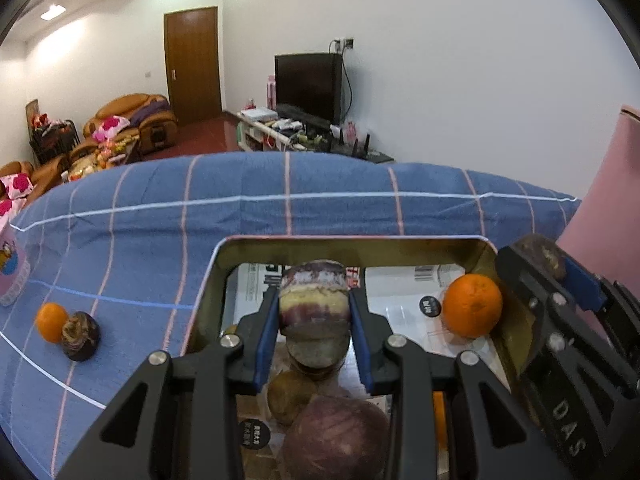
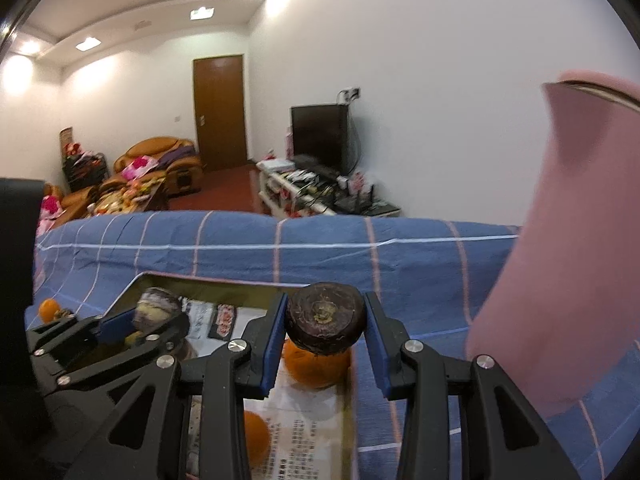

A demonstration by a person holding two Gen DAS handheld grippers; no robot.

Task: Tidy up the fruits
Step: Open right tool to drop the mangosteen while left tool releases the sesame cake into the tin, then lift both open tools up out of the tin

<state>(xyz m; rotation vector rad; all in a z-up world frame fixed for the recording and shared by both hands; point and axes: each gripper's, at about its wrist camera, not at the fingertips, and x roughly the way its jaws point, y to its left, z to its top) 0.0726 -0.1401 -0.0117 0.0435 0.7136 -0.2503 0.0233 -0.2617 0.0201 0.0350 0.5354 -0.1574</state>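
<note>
We see a purple-and-cream water chestnut (image 1: 313, 304) clamped between the blue pads of the left gripper (image 1: 314, 316), held above the open metal tin (image 1: 356, 246). The right gripper (image 2: 325, 320) has its pads pressed on a dark, round water chestnut (image 2: 325, 316), held over the tin's right edge. Inside the tin, on printed paper, lie an orange (image 1: 472, 305) near the right wall and more chestnuts (image 1: 336, 436) at the near end. The tin sits on a blue checked cloth (image 1: 140, 240) covering the tabletop. To the left on the cloth, a second orange (image 1: 50, 322) touches another chestnut (image 1: 80, 341). A pink object (image 2: 560, 280) stands at the right.
</note>
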